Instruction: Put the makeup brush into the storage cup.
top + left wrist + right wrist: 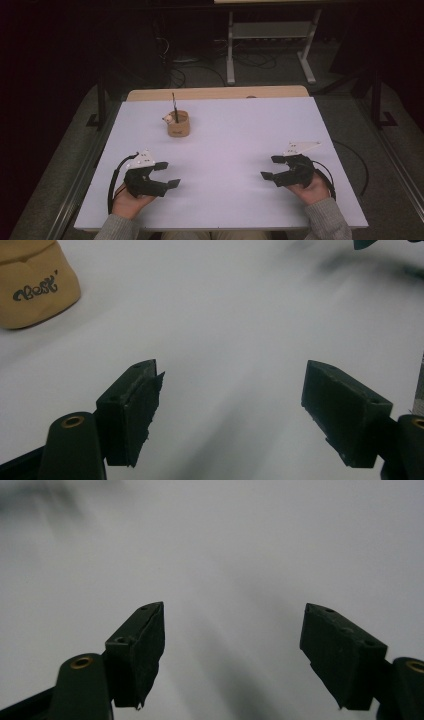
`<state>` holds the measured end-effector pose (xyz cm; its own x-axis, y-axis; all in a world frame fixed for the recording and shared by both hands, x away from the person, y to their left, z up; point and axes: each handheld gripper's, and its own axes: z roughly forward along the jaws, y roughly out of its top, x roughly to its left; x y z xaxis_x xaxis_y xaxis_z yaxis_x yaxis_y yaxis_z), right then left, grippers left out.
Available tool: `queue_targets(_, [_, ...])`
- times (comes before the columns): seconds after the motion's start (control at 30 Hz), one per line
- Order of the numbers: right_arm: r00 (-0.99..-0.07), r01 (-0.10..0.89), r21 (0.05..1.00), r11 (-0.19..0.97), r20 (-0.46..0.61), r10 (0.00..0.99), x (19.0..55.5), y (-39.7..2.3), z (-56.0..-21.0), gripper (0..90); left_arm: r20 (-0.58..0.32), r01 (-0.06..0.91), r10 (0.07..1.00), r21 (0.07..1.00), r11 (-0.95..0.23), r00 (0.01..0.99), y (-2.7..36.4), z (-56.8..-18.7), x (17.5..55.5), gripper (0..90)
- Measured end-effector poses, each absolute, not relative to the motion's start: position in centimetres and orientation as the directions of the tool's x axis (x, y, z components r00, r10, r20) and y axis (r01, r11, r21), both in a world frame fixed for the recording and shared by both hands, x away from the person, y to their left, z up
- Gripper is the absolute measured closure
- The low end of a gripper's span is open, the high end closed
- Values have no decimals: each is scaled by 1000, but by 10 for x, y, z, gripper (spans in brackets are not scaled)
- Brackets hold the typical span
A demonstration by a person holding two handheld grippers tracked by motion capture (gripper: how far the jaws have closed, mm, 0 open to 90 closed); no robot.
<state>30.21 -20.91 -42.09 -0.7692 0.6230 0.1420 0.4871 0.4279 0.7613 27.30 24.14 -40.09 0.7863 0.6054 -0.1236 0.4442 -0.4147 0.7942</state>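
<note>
A tan cup point(178, 125) with a dark stick standing in it and a small white thing at its rim sits on the white table point(225, 135), left of the middle toward the far side. The same cup point(35, 285), with dark lettering on its side, is at the top left of the left gripper view. My left gripper point(169, 174) rests low at the near left, open, with bare table between its jaws. At the near right my right gripper point(270, 167) is open too and holds nothing. The two grippers point inward toward each other.
A strip of wooden tabletop point(215, 93) runs along the far edge of the white sheet. Beyond it stand a white metal frame point(270, 45) and cables on the dark floor. A black cable point(116, 180) loops from the left gripper.
</note>
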Motion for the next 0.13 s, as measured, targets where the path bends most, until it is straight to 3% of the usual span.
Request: queue_targets(0.13, [-772, 486, 760, 432, 140, 620, 302, -209, -421, 248, -122, 443, 605, 794, -417, 787, 244, -401, 274, 225])
